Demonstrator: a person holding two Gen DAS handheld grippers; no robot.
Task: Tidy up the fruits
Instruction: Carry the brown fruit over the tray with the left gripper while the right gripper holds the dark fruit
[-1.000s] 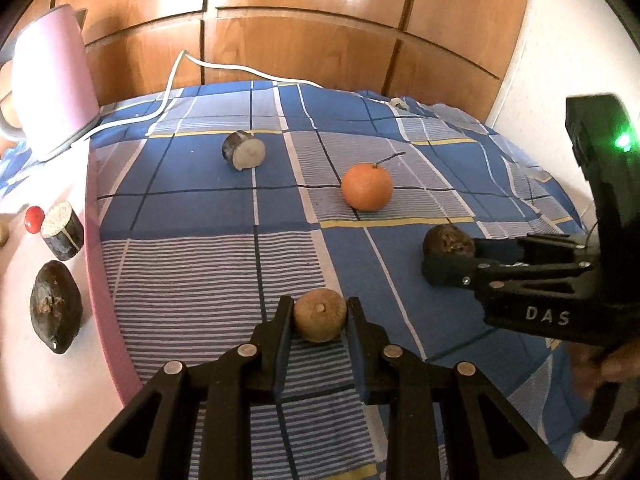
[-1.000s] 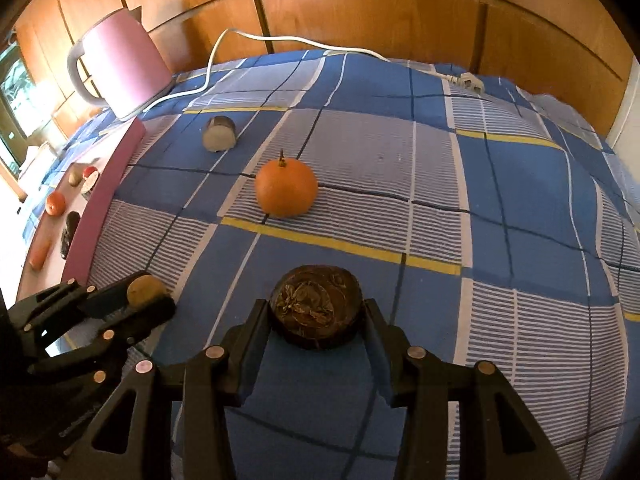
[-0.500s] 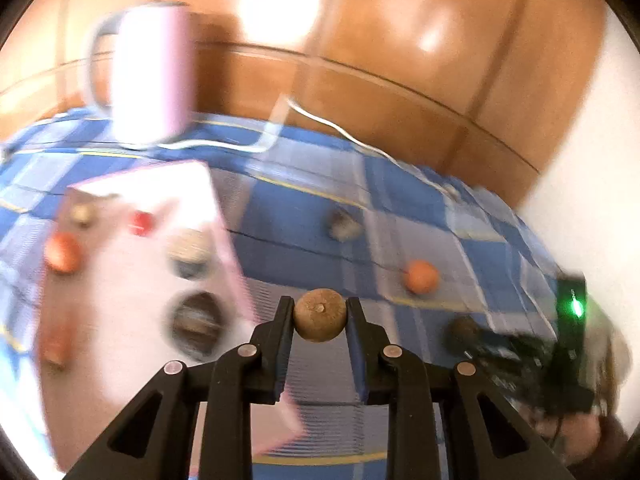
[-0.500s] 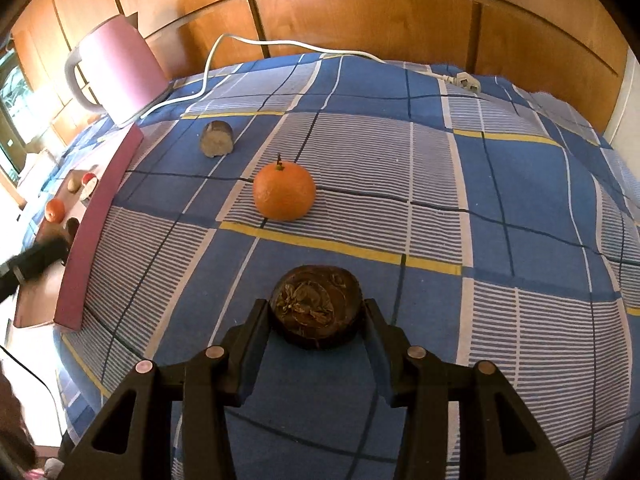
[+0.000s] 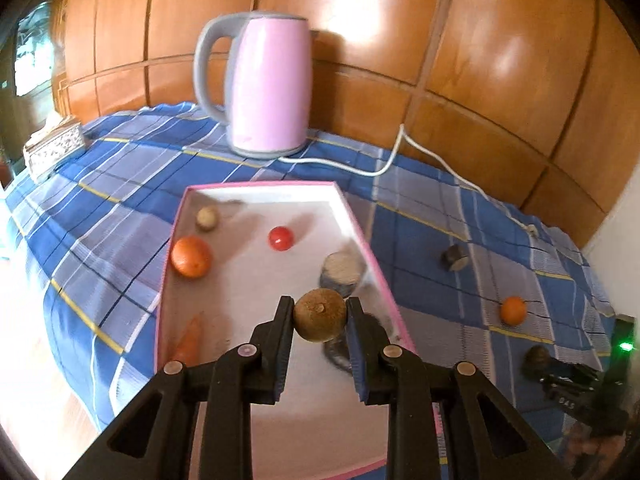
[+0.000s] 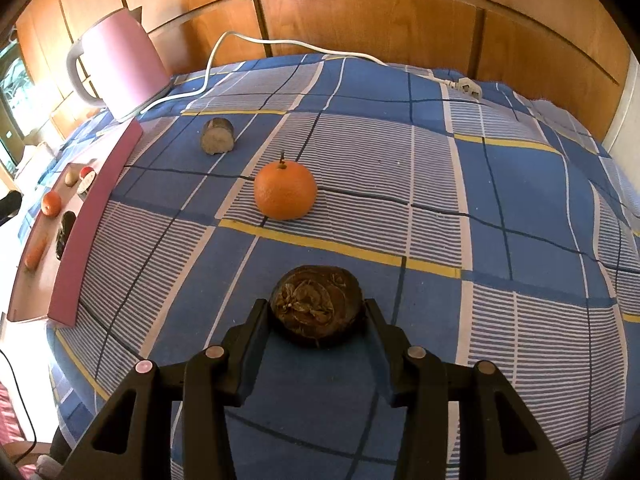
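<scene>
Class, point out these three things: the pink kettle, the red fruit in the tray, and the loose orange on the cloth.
pink kettle (image 5: 270, 88), left wrist view, body.
red fruit (image 5: 280, 238), left wrist view, centre.
loose orange (image 6: 285, 191), right wrist view, front face.

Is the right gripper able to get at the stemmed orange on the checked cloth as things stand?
Probably not yet: the right gripper is already shut on a dark wrinkled fruit. The stemmed orange beyond lies unobstructed.

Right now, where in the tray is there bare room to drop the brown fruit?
Tray centre is bare, between orange, tomato and carrot. The right wall is crowded: cut round, dark fruit below. Brown fruit.
</scene>
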